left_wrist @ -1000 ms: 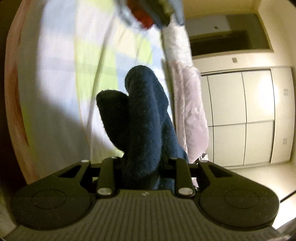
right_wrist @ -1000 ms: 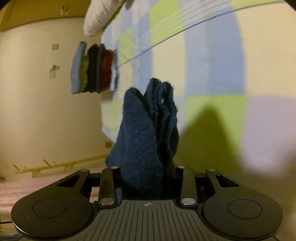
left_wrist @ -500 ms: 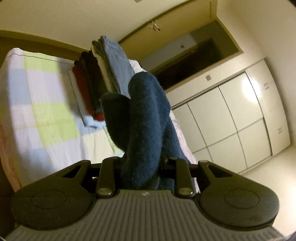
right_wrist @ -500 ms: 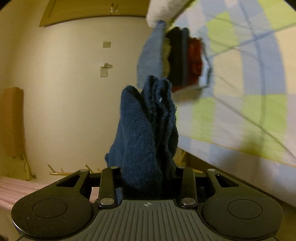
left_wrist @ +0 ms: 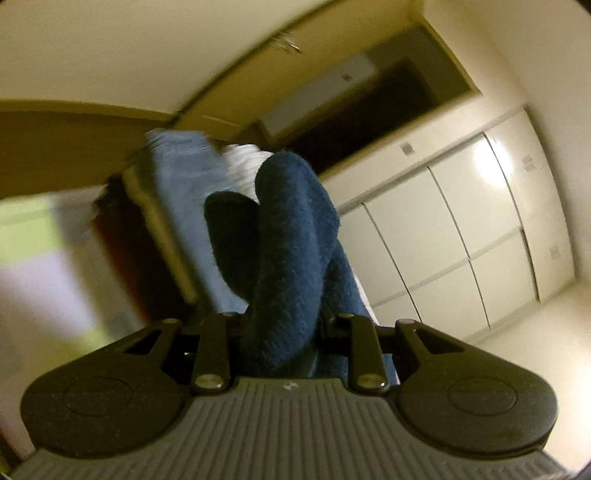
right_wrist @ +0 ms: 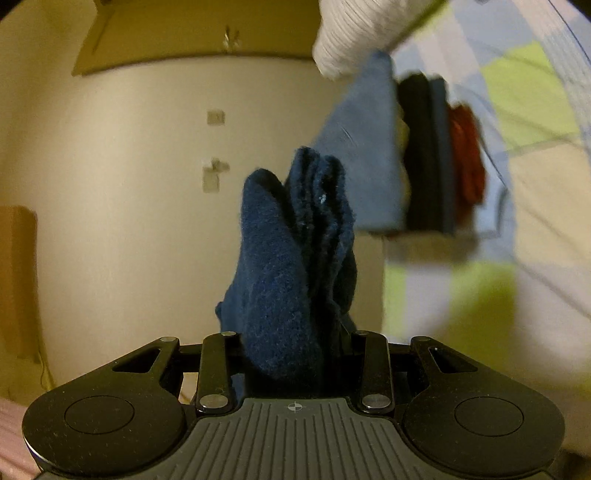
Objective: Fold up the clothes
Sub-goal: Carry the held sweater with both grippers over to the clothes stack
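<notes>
Left gripper (left_wrist: 282, 332): jaws clamped on a bunched fold of the navy cloth (left_wrist: 291, 251); cloth rises between the jaws and hides the fingertips.
Right gripper (right_wrist: 291, 354): jaws clamped on another part of the navy cloth (right_wrist: 291, 266); several layered edges show at its top.
Cloth position: held in the air by both grippers, in front of the stack, not resting on the bed.
Stack (left_wrist: 177, 221): folded clothes on the bed, light blue piece outermost, then dark and red layers (right_wrist: 436, 162); blurred in both views.
Bed (right_wrist: 532, 110): checked cover, green, pale blue and white squares; white pillow (right_wrist: 354, 29) beside the stack.
Background: white closet doors (left_wrist: 461, 229) in the left view; plain wall (right_wrist: 129, 184) in the right view.
Change vs 0.5 s ago, left view: stack larger and nearer the lower left, now motion-blurred; less of the bed cover in frame.
Change vs 0.5 s ago, right view: stack shifted right and lower, larger in frame.
Change vs 1.0 s ago: both views then faced mostly the bed cover.
Grip: same hold on the cloth in all 3 moments.
</notes>
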